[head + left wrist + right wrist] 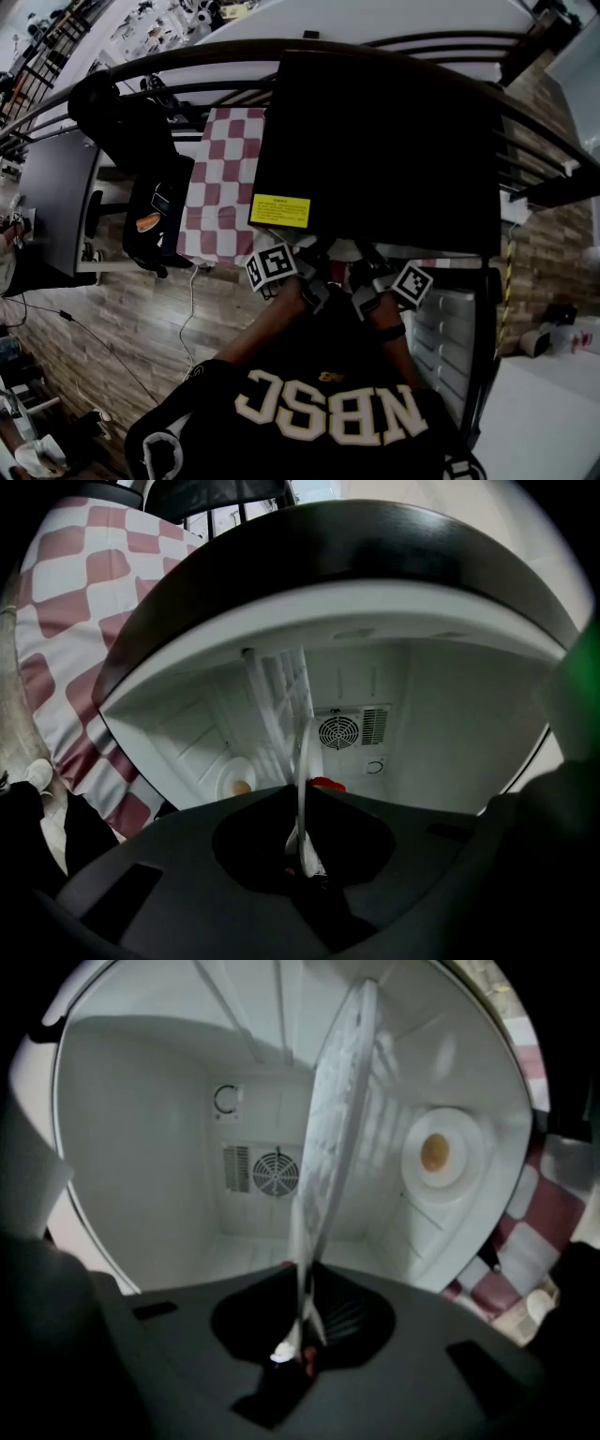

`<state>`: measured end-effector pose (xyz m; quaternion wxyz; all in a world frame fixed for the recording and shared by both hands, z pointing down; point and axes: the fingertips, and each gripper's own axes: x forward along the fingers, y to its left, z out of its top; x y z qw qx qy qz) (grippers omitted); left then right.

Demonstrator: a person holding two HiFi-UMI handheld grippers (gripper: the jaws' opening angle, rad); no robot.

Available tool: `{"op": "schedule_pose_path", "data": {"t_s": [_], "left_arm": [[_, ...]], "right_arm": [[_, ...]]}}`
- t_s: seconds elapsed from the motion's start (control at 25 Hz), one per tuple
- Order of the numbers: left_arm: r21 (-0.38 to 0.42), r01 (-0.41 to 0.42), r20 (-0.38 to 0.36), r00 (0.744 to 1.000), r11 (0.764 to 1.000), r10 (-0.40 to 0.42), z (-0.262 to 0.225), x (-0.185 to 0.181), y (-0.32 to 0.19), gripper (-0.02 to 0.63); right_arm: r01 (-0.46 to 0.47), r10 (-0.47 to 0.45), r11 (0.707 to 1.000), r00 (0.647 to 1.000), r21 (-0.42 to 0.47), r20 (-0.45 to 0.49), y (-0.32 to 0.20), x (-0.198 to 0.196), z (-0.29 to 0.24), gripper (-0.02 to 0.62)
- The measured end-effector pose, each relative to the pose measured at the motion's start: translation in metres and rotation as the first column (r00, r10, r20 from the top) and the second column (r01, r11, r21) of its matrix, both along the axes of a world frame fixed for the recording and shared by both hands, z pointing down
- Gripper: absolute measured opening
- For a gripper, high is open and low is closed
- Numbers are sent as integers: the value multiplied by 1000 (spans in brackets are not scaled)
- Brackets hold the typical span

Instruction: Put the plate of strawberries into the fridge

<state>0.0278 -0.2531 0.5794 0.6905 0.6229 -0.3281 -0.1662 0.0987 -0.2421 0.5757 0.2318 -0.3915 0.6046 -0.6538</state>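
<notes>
Risk: the plate (pixel 333 1119) hangs by its thin near rim only, so a slip or uneven push could tip it and roll the strawberries (pixel 325 784) off (only a red bit shows). The far rim may also clip a fridge (pixel 450 724) wall. Left gripper (pixel 302 803) and right gripper (pixel 305 1283) both clamp that rim, side by side, pointing nearly level into the open fridge. The plate reaches into the opening, not set down.

Checkered tablecloth (pixel 225 178) beside black fridge (pixel 384 141)
</notes>
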Motion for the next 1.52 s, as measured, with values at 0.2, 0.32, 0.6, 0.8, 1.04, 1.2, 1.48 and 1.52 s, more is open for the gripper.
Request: {"op": "schedule_pose_path", "data": {"t_s": [0.2,0.32,0.6,0.8,1.04,1.2,1.48,1.52], "left_arm": [[34,43,2,999,999,-43,-6,-7,-3,69],[69,66,-23,998,995,-64,-13,-13,-4,178],[180,-16,70,998,983,3,-25,-20,9,218],[279,-68,203,979,958,11,-25,-27,22,218],[461,-260,521,854,849,-21,-27,-35,42,218],[532,-403,679,728,744,-91,-32,-34,50,216],[539,-500,772,615,678,-161,-13,-27,55,198],[542,-495,772,613,679,-169,-14,-27,54,184]], "right_arm": [[28,-27,1000,992,4,-124,-3,-1,2,244],[11,-8,1000,992,19,-125,0,6,-1,276],[-32,49,994,984,103,-170,8,12,-9,285],[-64,98,986,970,156,-222,19,20,-12,285],[31,113,962,859,270,-499,41,26,-19,285],[206,138,924,608,323,-782,51,25,-29,284],[359,113,894,399,268,-910,58,5,-22,279],[367,109,893,388,262,-915,59,3,-21,273]]}}
